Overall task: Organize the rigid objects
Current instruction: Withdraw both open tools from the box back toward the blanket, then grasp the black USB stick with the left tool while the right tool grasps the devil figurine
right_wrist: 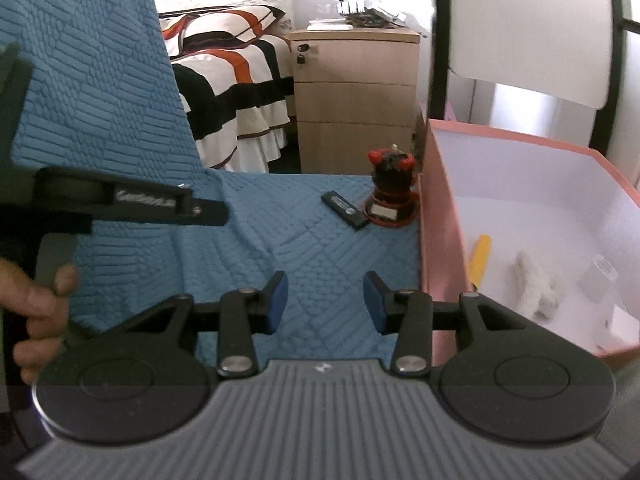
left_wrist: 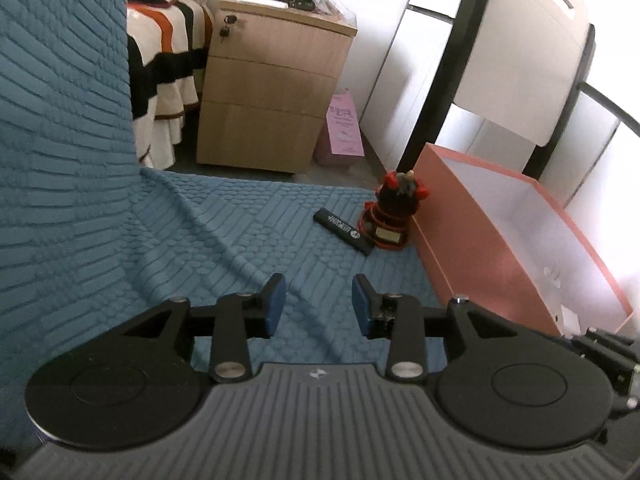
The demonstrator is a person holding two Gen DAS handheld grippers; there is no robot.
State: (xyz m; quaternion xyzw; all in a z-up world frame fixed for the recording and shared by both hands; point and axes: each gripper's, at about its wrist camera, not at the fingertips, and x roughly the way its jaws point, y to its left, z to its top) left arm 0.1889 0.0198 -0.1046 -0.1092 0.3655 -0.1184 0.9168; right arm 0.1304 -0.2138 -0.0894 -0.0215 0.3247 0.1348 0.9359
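Flat, black bar [left_wrist: 343, 231], lying diagonally, beside box [left_wrist: 472, 276]

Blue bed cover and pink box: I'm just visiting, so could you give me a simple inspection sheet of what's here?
Surface: blue quilted cover, wrinkled, rising in a fold on the left.
Job's things: black flat stick and red-and-black figure lie on the cover beside the open pink box; inside the box are a yellow item, a white fluffy item and a clear container.
Clutter: loose items on top of the cabinet, too small to tell.
Grippers: left gripper and right gripper both have their jaws apart, with nothing between them.
Cables: nothing seen.
Surroundings: wooden drawer cabinet, striped bed, pink bag on the floor.
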